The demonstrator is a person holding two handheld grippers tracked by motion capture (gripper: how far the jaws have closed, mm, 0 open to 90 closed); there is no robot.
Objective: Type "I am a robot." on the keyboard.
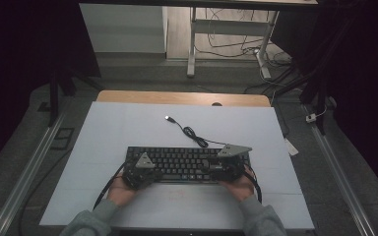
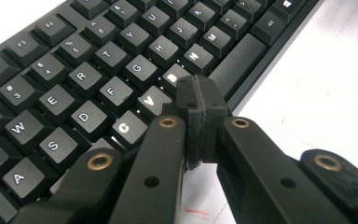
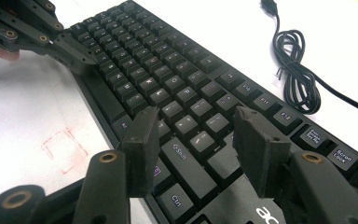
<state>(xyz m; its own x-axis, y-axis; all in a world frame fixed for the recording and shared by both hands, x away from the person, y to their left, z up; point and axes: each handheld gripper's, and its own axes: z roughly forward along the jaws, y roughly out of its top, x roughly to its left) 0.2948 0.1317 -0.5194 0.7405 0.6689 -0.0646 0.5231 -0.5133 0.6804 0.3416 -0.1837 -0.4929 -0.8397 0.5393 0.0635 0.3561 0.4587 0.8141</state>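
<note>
While the person leans in over the white table top (image 1: 128, 123), both hand-held tools hover at the black full-size computer keyboard (image 1: 187, 163), which lies square across the near middle of the table, its long edge towards the sleeves. Its black USB cable (image 1: 192, 132) trails away towards the far side, coiled loosely and plugged into nothing, so this looks like key-pressing practice, not real typing.

The left gripper (image 2: 196, 100) has its jaws pressed together into one blunt tip, nothing between them — sensible, I'd say, for poking a single key. That tip sits just above the bottom letter row, right by the V key (image 2: 151, 100) and next to the spacebar (image 2: 235, 63); whether it touches, I can't tell.

The right gripper (image 3: 193, 140) has its jaws spread apart, gripping nothing, poised over the keyboard's right end, above the right Shift key (image 3: 186, 161).
</note>
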